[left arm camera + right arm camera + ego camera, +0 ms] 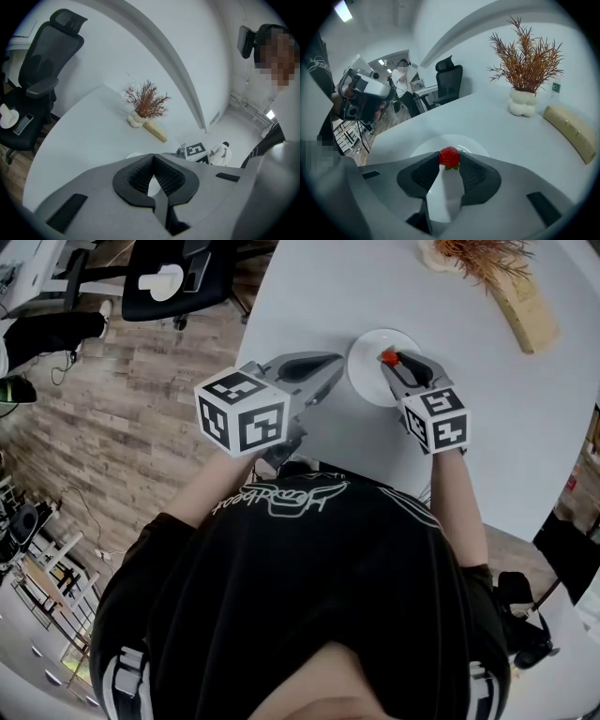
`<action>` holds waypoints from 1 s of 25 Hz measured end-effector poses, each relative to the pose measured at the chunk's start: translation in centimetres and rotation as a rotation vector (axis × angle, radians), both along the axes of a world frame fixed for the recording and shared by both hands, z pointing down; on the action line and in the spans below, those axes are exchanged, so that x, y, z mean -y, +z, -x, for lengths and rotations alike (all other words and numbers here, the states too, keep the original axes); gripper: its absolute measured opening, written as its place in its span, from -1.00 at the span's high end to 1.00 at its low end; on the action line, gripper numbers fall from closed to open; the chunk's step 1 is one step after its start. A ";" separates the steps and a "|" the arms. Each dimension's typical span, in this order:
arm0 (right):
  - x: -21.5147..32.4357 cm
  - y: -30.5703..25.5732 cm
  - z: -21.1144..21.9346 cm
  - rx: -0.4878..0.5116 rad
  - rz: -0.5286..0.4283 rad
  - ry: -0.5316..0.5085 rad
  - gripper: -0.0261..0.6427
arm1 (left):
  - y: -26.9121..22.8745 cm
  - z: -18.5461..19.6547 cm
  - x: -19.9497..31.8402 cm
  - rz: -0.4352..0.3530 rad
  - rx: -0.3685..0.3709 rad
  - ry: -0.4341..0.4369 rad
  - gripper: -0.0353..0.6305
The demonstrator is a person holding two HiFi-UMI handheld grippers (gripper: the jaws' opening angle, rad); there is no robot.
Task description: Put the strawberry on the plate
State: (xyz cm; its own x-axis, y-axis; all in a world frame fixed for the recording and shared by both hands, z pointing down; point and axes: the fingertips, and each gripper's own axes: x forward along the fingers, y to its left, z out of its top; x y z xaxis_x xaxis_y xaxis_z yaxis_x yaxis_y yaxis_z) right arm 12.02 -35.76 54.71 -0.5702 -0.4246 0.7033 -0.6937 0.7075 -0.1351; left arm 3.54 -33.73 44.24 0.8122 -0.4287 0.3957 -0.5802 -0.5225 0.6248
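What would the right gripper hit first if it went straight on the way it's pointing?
Probably the white plate. The right gripper, shut on the strawberry, points down at it, so the strawberry would touch first; the gap is unclear.

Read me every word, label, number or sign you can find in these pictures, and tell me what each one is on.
Nothing reads cleanly.
Black shirt: white outlined script, upside down to the head view, not legible.
Left marker cube and right marker cube: black-and-white square patterns, no letters.
Green label beside the vase: too small to read.
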 end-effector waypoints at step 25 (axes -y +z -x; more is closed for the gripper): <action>-0.1 1.0 0.2 -0.137 -0.027 -0.048 0.55 | 0.4 0.7 -0.4 0.016 0.000 -0.030 0.88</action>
State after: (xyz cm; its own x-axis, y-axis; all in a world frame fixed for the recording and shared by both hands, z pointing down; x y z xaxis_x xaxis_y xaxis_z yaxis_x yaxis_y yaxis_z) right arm 11.79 -35.64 55.66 -0.4900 -0.4188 0.7646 -0.6694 0.7425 -0.0223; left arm 2.80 -33.36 44.59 0.7990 -0.4466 0.4027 -0.5955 -0.4944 0.6332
